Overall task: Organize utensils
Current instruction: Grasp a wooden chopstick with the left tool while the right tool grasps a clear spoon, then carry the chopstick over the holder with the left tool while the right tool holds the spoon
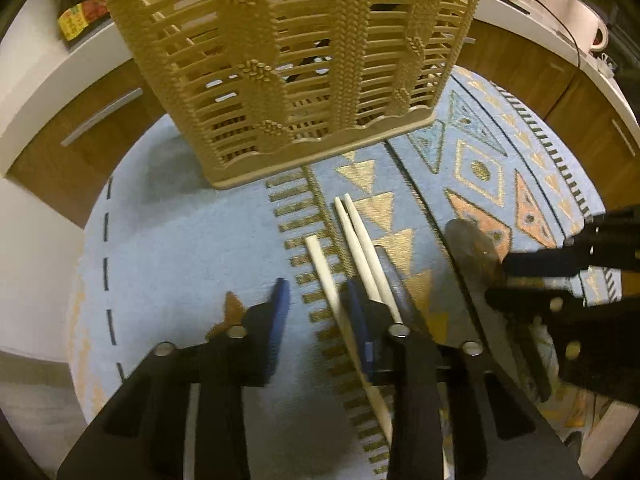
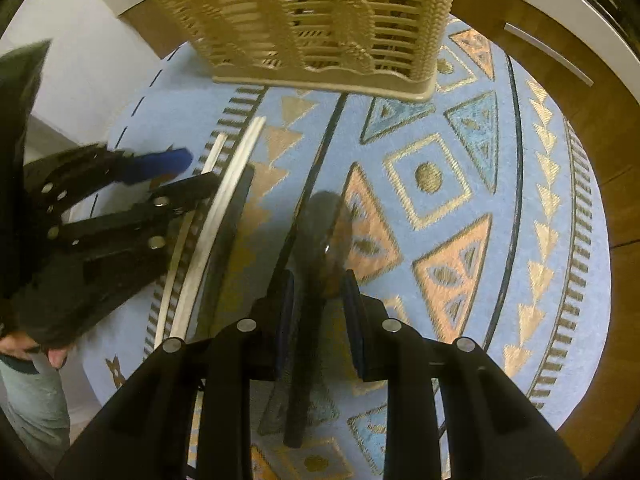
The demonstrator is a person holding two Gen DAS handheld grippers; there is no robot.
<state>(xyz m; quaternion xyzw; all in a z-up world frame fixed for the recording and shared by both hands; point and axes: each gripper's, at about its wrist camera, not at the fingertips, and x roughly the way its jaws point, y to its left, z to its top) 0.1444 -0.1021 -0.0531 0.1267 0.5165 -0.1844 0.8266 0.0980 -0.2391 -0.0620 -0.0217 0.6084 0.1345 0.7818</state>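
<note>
Here, the left gripper (image 1: 316, 304), jaws slack around one chopstick (image 1: 326, 276), and the right gripper (image 2: 318, 300), clenched on a dark spoon (image 2: 320, 240), aim at the basket (image 1: 288, 60) at twelve o'clock.

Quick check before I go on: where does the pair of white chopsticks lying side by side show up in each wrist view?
Left wrist: pair of white chopsticks at lower centre, running under the left gripper's right-hand finger.
Right wrist: same pair at left, beside the left gripper.
Shared landmark: the tan slatted basket at the top of both.
</note>
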